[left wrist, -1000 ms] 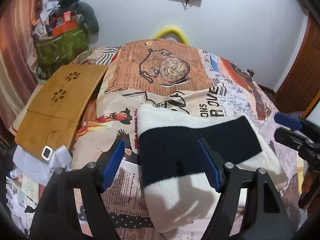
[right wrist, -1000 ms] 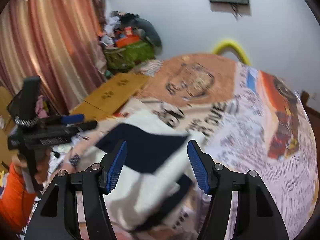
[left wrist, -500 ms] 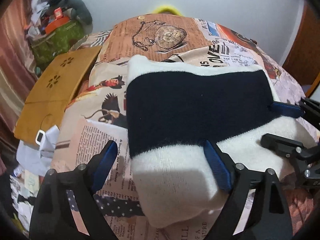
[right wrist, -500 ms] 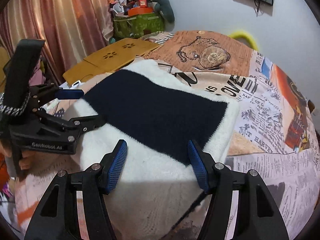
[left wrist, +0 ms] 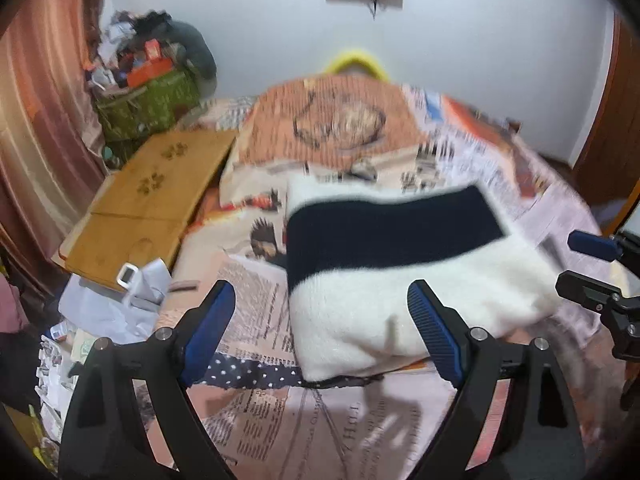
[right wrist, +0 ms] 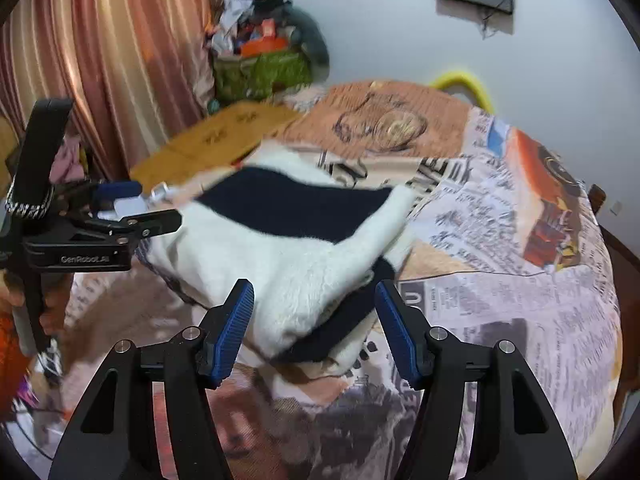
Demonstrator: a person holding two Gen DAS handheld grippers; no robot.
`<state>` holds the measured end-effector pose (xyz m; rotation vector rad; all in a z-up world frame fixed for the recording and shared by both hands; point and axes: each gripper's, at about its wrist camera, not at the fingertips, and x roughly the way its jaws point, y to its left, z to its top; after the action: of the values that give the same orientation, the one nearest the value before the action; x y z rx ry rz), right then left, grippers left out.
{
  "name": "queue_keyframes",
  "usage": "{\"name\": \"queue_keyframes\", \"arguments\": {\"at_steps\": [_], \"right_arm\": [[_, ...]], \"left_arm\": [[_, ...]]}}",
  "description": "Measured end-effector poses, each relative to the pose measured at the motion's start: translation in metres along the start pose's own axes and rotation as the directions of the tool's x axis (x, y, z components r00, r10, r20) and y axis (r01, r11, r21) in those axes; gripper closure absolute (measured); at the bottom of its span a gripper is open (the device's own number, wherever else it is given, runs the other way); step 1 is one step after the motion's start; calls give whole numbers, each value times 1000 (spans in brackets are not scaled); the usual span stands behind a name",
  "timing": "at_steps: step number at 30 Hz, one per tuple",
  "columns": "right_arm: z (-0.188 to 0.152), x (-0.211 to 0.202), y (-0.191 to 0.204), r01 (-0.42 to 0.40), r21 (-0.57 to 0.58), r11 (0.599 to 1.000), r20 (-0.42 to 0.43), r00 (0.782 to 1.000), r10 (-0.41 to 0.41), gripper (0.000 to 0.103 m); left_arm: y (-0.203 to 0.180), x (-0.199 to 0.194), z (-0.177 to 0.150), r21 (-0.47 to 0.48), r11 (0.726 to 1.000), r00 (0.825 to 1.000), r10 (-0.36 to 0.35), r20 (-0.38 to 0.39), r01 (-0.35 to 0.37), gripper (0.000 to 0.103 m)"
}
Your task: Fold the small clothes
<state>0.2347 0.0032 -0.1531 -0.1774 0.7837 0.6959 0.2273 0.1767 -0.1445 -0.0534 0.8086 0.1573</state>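
With the folded sweater resting on the bed, between ten and two o'clock of the left gripper, both sets of fingers gape empty; the right gripper hovers just short, probably freeing it to settle.

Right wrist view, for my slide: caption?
Open right hand-held gripper before a folded white-and-navy garment on the bed.

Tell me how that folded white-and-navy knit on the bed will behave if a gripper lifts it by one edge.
The knit looks thick and fluffy, so it will probably flop and sag. Its folded layers sit loose, so they would likely fall open. Probably light and not slippery.
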Motion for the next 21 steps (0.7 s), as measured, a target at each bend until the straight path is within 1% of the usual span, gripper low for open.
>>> {"name": "queue_keyframes", "arguments": {"at_steps": [3, 4, 5, 7, 8, 10, 11, 13, 14, 15, 17, 18, 19, 21], "right_arm": [[7, -33, 5, 4, 4, 1000, 78, 997, -5, 44], [10, -50, 8, 2, 4, 1000, 121, 993, -3, 44], [12, -59, 10, -3, 4, 1000, 145, 989, 2, 44], [18, -89, 17, -23, 5, 1000, 222, 975, 21, 44], [20, -102, 20, -29, 3, 1000, 253, 967, 27, 44], [22, -134, 31, -33, -6, 999, 335, 942, 33, 44], [23, -148, 37, -33, -13, 999, 368, 929, 35, 44], [23, -167, 45, -28, -25, 999, 423, 905, 36, 44], [21, -181, 52, -21, -32, 999, 458, 888, 34, 44], [20, -187, 55, -16, -36, 999, 475, 880, 31, 44], [14, -206, 66, -4, -34, 999, 517, 856, 21, 44], [11, -210, 67, -6, -34, 999, 529, 848, 23, 44], [7, -219, 72, -10, -27, 1000, 549, 836, 23, 44], [0, -225, 74, -12, -16, 1000, 568, 823, 19, 44]], "left_arm": [[0, -41, 11, -15, 1000, 996, -7, 90, 8, 15], [-1, -57, 14, -20, 1000, 992, -13, 126, 16, 15], [-2, -75, 18, -25, 999, 986, -21, 166, 25, 15], [-5, -108, 23, -31, 999, 970, -32, 239, 41, 15], [-7, -124, 25, -30, 998, 962, -37, 271, 47, 15], [-12, -155, 25, -20, 998, 940, -56, 338, 67, 15], [-16, -172, 23, -15, 997, 924, -68, 376, 79, 15], [-21, -198, 20, -4, 996, 899, -84, 430, 94, 15], [-25, -209, 17, 2, 995, 888, -89, 452, 98, 15], [-29, -222, 13, 9, 995, 874, -87, 478, 95, 15], [-37, -239, 5, 18, 997, 851, -78, 519, 80, 14], [-40, -246, 1, 21, 997, 844, -76, 531, 77, 14], [-43, -253, -4, 23, 997, 837, -78, 542, 78, 13], [-48, -264, -11, 24, 996, 827, -81, 557, 82, 12]]}}
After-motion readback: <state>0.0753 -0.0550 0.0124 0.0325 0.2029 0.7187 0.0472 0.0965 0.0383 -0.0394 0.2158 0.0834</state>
